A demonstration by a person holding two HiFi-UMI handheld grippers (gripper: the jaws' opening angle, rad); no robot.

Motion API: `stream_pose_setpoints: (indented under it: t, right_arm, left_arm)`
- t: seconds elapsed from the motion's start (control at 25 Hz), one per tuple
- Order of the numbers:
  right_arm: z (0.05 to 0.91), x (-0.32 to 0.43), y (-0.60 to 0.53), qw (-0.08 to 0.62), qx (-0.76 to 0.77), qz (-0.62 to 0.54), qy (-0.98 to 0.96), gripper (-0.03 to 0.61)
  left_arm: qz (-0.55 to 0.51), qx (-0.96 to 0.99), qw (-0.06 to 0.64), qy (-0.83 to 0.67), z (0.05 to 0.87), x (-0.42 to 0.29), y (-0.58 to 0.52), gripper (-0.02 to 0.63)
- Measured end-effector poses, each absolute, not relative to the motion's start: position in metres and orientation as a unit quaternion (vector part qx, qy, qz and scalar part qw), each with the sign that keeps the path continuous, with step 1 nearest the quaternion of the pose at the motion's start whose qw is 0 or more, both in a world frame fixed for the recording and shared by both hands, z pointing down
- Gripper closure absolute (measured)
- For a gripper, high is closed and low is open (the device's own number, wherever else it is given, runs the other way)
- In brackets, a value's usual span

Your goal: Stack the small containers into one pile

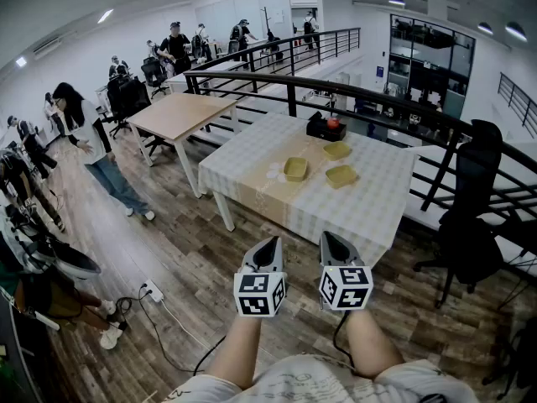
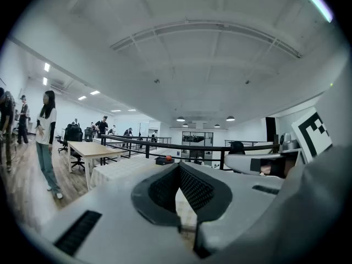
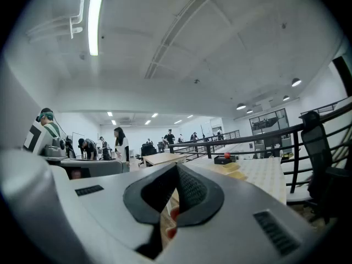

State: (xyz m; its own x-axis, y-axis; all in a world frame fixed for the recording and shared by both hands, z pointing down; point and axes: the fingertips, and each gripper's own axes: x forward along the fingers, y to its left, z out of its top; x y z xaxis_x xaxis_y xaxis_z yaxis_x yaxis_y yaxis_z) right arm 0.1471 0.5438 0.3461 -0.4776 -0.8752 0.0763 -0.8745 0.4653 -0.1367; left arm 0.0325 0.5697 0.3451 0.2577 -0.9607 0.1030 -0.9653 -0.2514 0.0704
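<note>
1. Containers (image 1: 295,170), three yellow, lie mid-frame on the table (image 1: 369,212), well apart from both tools.
2. Left gripper (image 1: 268,243) and right gripper (image 1: 330,238), pressed together and empty, need bringing closer, then spreading.

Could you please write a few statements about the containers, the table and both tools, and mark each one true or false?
1. Three yellow containers lie apart on the table, none stacked. True.
2. The left tool grips a container. False: its jaws are together on nothing, short of the table.
3. The right tool is shut and empty. True.
4. The black box sits at the table's near edge. False: it stands at the far edge, by the railing.
</note>
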Motion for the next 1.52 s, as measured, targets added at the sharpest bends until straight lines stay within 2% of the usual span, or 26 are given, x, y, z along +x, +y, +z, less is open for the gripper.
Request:
stream_pose_setpoints:
  t: [0.88, 1.2, 1.52]
  right_arm:
    - [0.369, 0.064, 0.516, 0.007, -0.509, -0.102, 0.855, 0.585]
    - [0.367, 0.039, 0.431, 0.009, -0.505, -0.101, 0.857, 0.584]
    - [0.359, 0.038, 0.286, 0.017, -0.507, -0.103, 0.856, 0.584]
  left_arm:
    - [0.022, 0.785, 0.081, -0.614, 0.375, -0.052, 0.543, 0.609]
    - [0.027, 0.778, 0.078, -0.623, 0.373, -0.077, 0.465, 0.609]
    - [0.031, 0.774, 0.070, -0.629, 0.362, -0.083, 0.322, 0.609]
